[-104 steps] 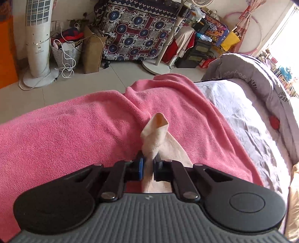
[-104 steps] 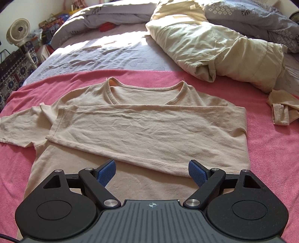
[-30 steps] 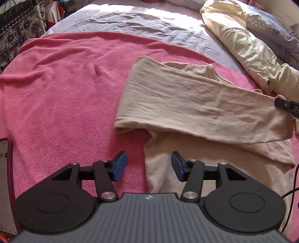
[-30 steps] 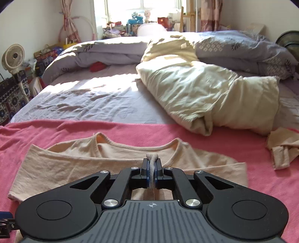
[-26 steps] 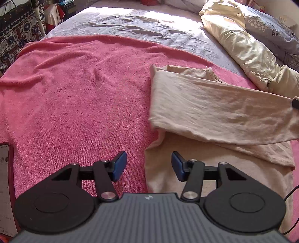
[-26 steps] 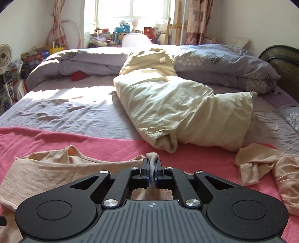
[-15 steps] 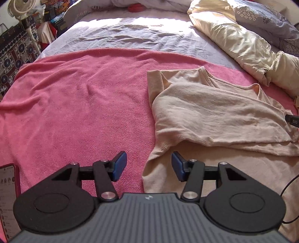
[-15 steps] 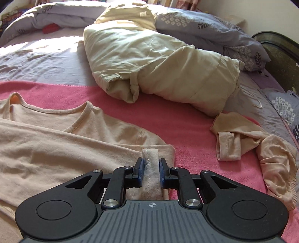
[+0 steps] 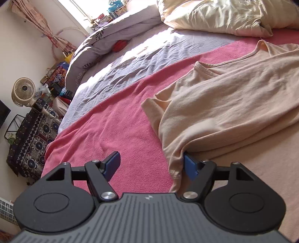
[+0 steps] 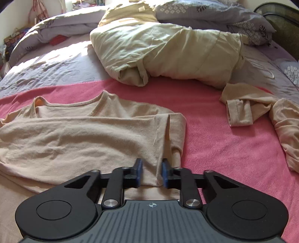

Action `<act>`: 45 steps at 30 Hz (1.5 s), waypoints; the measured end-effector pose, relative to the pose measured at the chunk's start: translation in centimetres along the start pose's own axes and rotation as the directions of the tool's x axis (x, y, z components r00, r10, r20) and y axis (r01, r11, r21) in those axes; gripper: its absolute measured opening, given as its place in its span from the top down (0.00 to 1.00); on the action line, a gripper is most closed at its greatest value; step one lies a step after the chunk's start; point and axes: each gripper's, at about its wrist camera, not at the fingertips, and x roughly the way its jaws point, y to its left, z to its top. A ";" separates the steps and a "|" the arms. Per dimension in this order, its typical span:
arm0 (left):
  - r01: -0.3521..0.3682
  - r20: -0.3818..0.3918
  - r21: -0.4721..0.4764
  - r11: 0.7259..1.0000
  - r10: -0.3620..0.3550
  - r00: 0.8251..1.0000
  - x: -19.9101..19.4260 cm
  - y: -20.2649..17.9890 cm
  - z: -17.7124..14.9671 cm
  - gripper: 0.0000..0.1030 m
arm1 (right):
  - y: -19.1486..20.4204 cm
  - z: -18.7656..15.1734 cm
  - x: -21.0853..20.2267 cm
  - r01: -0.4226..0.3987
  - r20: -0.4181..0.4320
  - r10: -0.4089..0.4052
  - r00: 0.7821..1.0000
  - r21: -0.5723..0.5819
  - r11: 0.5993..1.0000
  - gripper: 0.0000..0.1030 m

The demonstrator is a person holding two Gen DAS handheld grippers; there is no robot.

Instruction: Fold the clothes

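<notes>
Beige shirt [image 10: 78, 136]: on pink towel [image 10: 214, 142], bed; its lower part cut off by both views. Left tongs [image 9: 149, 165]: just opened wide, shirt edge against one pad. Right tongs [image 10: 151, 172]: parted, fabric fold between, contact unclear.

Daylight is pouring in from the window [image 9: 97, 11], blowing out the grey sheet [image 9: 149, 50] with glare — soft shadows are pooling under cloth folds. Fisheye distortion is bending the edges; corners are vignetting dark.
</notes>
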 end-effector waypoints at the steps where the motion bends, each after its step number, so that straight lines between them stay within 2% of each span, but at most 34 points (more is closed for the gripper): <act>1: -0.026 -0.009 0.000 1.000 0.026 1.000 0.2 0.1 -0.3 0.27 | -0.2 -0.1 -0.2 0.006 -0.006 -0.006 1.000 0.012 1.000 0.95; 3: -0.030 -0.030 -0.001 1.000 0.030 0.999 0.5 0.6 -0.9 0.25 | -0.8 -0.3 -1.0 0.025 -0.009 -0.024 1.000 0.027 0.999 0.95; 7: -0.022 -0.023 0.004 1.000 0.022 0.999 0.7 0.8 -1.5 0.24 | -1.7 -0.5 -1.9 0.051 -0.029 -0.050 0.998 0.041 0.998 0.95; 11: -0.021 -0.028 -0.011 1.000 0.020 0.999 0.9 0.8 -1.6 0.24 | -2.1 -1.0 -0.5 0.127 -0.107 -0.125 0.986 0.015 0.992 0.87; 13: -0.015 -0.030 -0.025 1.000 0.015 0.999 0.8 0.9 -1.7 0.24 | -1.9 -0.5 -1.1 0.189 -0.084 -0.188 0.979 0.005 0.982 0.72; 15: -0.009 -0.027 -0.042 0.999 0.008 1.000 0.7 1.0 -2.0 0.24 | -0.9 0.3 -2.3 0.297 -0.025 -0.299 0.954 -0.053 0.953 0.56; 16: -0.008 -0.024 -0.047 0.999 0.007 1.000 0.7 1.1 -2.2 0.24 | -0.3 0.8 -3.1 0.316 0.019 -0.315 0.949 -0.076 0.946 0.53; 17: -0.006 -0.020 -0.053 0.999 0.005 1.000 0.6 1.1 -2.4 0.24 | 0.2 1.4 -3.8 0.293 0.053 -0.290 0.956 -0.087 0.952 0.52; 19: 0.002 -0.012 -0.070 0.998 -0.003 1.000 0.5 1.2 -2.7 0.24 | 2.6 3.2 -4.5 0.169 0.116 -0.153 0.981 -0.139 0.976 0.51; 20: 0.007 -0.008 -0.083 0.997 -0.007 1.000 0.4 1.4 -3.0 0.24 | 4.5 4.2 -4.5 0.078 0.132 -0.053 0.990 -0.188 0.979 0.49; 21: 0.011 -0.002 -0.096 0.995 -0.012 1.000 0.3 1.5 -3.2 0.24 | 6.6 5.0 -4.3 -0.029 0.131 0.062 0.989 -0.241 0.970 0.44; 22: 0.016 0.004 -0.108 0.994 -0.015 1.000 0.2 1.6 -3.5 0.24 | 8.8 5.8 -4.0 -0.140 0.116 0.179 0.977 -0.285 0.948 0.43; 24: 0.021 0.017 -0.130 0.991 -0.019 1.000 0.1 1.7 -3.9 0.24 | 13.8 7.0 -3.0 -0.346 0.050 0.388 0.920 -0.355 0.868 0.43; 26: 0.026 0.032 -0.151 0.988 -0.021 0.999 0.0 1.8 -4.4 0.24 | 19.4 7.9 -1.8 -0.504 -0.052 0.533 0.844 -0.418 0.756 0.42; 27: 0.030 0.038 -0.164 0.986 -0.024 0.999 -0.1 1.9 -4.6 0.24 | 22.5 8.1 -1.1 -0.556 -0.116 0.572 0.812 -0.451 0.698 0.39; 28: 0.034 0.044 -0.178 0.983 -0.027 0.999 -0.1 2.0 -4.8 0.24 | 25.5 7.9 -0.5 -0.571 -0.170 0.570 0.804 -0.487 0.661 0.37; 30: 0.047 0.056 -0.215 0.976 -0.036 0.998 -0.1 2.3 -5.3 0.24 | 29.5 7.1 0.6 -0.552 -0.216 0.531 0.820 -0.546 0.631 0.37; 31: 0.056 0.061 -0.238 0.970 -0.042 0.997 0.0 2.5 -5.5 0.24 | 31.1 6.6 1.2 -0.530 -0.226 0.501 0.835 -0.573 0.625 0.40; 32: 0.064 0.067 -0.258 0.964 -0.048 0.997 0.0 2.7 -5.7 0.24 | 31.9 6.3 1.7 -0.507 -0.221 0.477 0.851 -0.583 0.635 0.65; 33: 0.072 0.072 -0.279 0.958 -0.054 0.996 0.0 2.8 -5.9 0.24 | 32.2 6.3 2.2 -0.490 -0.209 0.462 0.862 -0.578 0.652 0.95; 34: 0.080 0.078 -0.298 0.951 -0.060 0.995 0.0 3.0 -6.2 0.24 | 32.5 6.2 2.7 -0.473 -0.198 0.447 0.872 -0.573 0.669 0.94; 36: 0.090 0.093 -0.318 0.944 -0.063 0.994 0.0 3.1 -6.5 0.23 | 32.5 6.9 3.3 -0.468 -0.172 0.450 0.876 -0.525 0.711 0.95; 40: 0.092 0.118 -0.336 0.937 -0.055 0.991 -0.2 3.0 -7.0 0.23 | 33.5 8.4 5.6 -0.434 -0.123 0.433 0.893 -0.494 0.753 0.95; 41: 0.092 0.121 -0.338 0.937 -0.053 0.991 -0.2 3.0 -7.0 0.23 | 33.7 8.7 6.6 -0.440 -0.120 0.440 0.890 -0.477 0.761 0.97; 43: 0.092 0.122 -0.340 0.936 -0.053 0.991 -0.3 3.0 -7.0 0.23 | 33.6 9.7 7.6 -0.486 -0.126 0.479 0.869 -0.399 0.777 0.96; 45: 0.092 0.122 -0.344 0.935 -0.053 0.991 -0.3 2.9 -7.0 0.22 | 32.3 11.1 7.0 -0.546 -0.113 0.542 0.833 -0.333 0.769 0.88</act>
